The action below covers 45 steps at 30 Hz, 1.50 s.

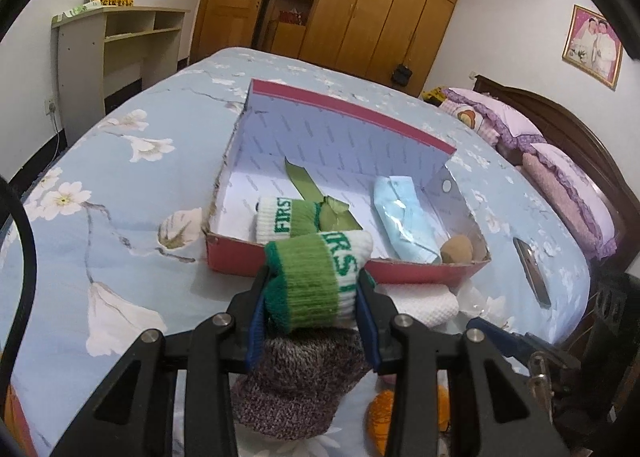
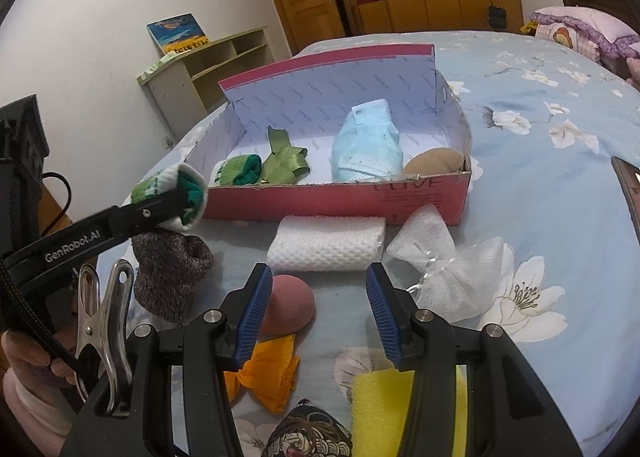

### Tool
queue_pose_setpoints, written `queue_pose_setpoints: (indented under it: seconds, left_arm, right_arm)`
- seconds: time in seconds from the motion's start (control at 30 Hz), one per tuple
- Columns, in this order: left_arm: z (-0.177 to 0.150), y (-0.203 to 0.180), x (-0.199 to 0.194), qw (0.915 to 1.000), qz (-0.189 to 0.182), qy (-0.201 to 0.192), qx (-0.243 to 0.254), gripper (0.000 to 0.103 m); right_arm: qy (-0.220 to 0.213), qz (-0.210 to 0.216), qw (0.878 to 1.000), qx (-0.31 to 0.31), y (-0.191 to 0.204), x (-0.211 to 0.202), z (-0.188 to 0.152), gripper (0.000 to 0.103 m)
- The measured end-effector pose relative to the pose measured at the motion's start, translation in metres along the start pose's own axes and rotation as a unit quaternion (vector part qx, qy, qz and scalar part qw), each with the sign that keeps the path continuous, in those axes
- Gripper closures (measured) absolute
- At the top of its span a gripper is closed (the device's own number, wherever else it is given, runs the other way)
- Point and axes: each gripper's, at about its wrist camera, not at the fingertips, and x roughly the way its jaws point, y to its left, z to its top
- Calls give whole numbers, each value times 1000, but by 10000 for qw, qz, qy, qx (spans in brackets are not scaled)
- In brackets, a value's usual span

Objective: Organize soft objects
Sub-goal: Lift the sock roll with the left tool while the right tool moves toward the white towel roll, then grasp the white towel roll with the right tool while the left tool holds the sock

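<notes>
Blue flowered bedspread (image 1: 120,185) under everything; red box (image 1: 304,263) ahead, one rolled sock (image 1: 286,219) already inside; my left gripper (image 1: 316,289) clamps the green-and-white sock roll (image 1: 320,277), lifted just short of the box; my right gripper (image 2: 316,297) hovers apart, empty, over the white towel roll (image 2: 326,243).

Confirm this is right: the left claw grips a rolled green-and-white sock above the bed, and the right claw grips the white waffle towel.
Wrong about the right claw: its jaws stand open and empty, as the right wrist view shows. The white waffle towel lies on the bed beyond it. The left claw does grip the rolled green-and-white sock.
</notes>
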Motion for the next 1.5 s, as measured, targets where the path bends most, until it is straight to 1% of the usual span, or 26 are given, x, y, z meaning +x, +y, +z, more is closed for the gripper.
queue_pose_setpoints:
  seconds: [0.1, 0.17, 0.23, 0.37, 0.43, 0.53, 0.6, 0.7, 0.8, 0.9, 1.07, 1.2, 1.3, 1.4, 1.47, 1.5]
  left_arm:
    - [2, 4, -5, 10000, -49, -45, -64, 62]
    - [3, 5, -8, 9999, 20, -99, -51, 62]
    - [3, 6, -12, 9997, 166, -176, 18, 62]
    - [3, 11, -13, 9996, 223, -170, -14, 62]
    - [2, 13, -13, 9995, 263, -161, -25, 62]
    - [0, 17, -12, 9995, 295, -141, -55, 62]
    - [0, 20, -11, 9993, 343, -125, -60, 62]
    - [-2, 23, -10, 9989, 445, -122, -47, 62]
    - [-4, 28, -9, 9988, 467, -114, -76, 62]
    - [-5, 32, -8, 9989, 443, -99, -124, 62]
    - [-6, 38, -9, 9988, 450, -129, -166, 62]
    - [-8, 41, -9, 9988, 438, -122, -175, 62]
    - [-7, 43, -8, 9989, 409, -95, -197, 62]
    - [-6, 45, -8, 9988, 408, -103, -231, 62]
    - [-6, 46, -7, 9989, 396, -87, -235, 62]
    - [-7, 46, -7, 9989, 397, -78, -238, 62]
  right_arm:
    - [57, 38, 9999, 76, -1, 3, 0, 53]
    - [68, 80, 9999, 84, 0, 3, 0, 53]
    - [72, 90, 9999, 48, 2, 3, 0, 53]
    - [113, 53, 9999, -21, 5, 6, 2, 53]
    - [198, 114, 9997, 15, 7, 10, 4, 52]
    - [365, 372, 9985, 151, 8, 15, 7, 52]
    - [441, 426, 9979, 221, 10, 18, 8, 52]
    - [498, 292, 9980, 242, 12, 22, 9, 52]
    - [603, 155, 9976, 317, 12, 28, 8, 52]
    - [689, 157, 9959, 558, 9, 34, 9, 51]
    - [634, 6, 9936, 933, 2, 36, 17, 50]
    - [629, -137, 9895, 1292, -6, 44, 23, 50]
    - [686, -123, 9846, 1603, -14, 51, 25, 50]
    - [669, -177, 9828, 1714, -16, 55, 28, 50]
    - [651, -227, 9835, 1675, -14, 56, 28, 50]
    - [625, -238, 9843, 1633, -12, 56, 28, 53]
